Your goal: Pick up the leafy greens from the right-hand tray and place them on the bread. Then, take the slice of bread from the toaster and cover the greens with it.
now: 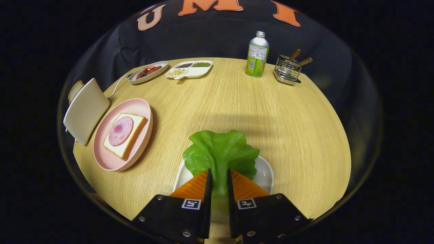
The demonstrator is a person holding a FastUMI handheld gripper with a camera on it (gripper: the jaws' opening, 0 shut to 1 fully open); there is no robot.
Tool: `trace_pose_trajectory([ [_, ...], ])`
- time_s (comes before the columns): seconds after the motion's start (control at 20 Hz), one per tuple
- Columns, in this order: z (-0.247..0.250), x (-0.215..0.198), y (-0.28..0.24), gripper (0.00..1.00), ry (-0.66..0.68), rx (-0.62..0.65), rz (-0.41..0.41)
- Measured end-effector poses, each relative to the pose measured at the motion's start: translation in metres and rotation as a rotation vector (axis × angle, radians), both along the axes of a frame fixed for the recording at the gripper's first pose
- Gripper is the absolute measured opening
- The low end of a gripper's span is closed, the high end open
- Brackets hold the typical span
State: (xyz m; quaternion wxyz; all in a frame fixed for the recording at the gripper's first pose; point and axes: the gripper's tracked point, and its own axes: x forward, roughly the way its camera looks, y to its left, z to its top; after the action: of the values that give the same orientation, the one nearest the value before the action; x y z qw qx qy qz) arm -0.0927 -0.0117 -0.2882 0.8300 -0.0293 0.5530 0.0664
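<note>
hand-held gripper (219, 176) clamping leafy greens (218, 152) over white tray (264, 174), bread (124, 135) on pink plate (108, 161)

A green-labelled bottle (257, 54) with a silver cap is standing upright at the far edge of the wooden worktop (237, 101), and just beside it a wire utensil holder (287, 69) is sitting with two wooden handles (300, 58) sticking out of it. Farther along that same far edge, a white divided dish (189, 69) is holding small heaps of beans and grains in separate compartments, while an oval plate (148, 72) next to it is carrying reddish pieces of food.
</note>
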Motion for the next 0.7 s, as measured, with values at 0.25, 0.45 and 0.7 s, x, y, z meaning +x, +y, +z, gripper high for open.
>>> trace_pose_trajectory([
  [0.25, 0.009, 0.005, 0.004, 0.05, -0.021, 0.091, -0.08],
  [0.45, 0.033, 0.017, 0.015, 0.04, -0.095, 0.152, -0.099],
  [0.7, 0.055, 0.027, 0.034, 0.04, -0.147, 0.196, -0.074],
])
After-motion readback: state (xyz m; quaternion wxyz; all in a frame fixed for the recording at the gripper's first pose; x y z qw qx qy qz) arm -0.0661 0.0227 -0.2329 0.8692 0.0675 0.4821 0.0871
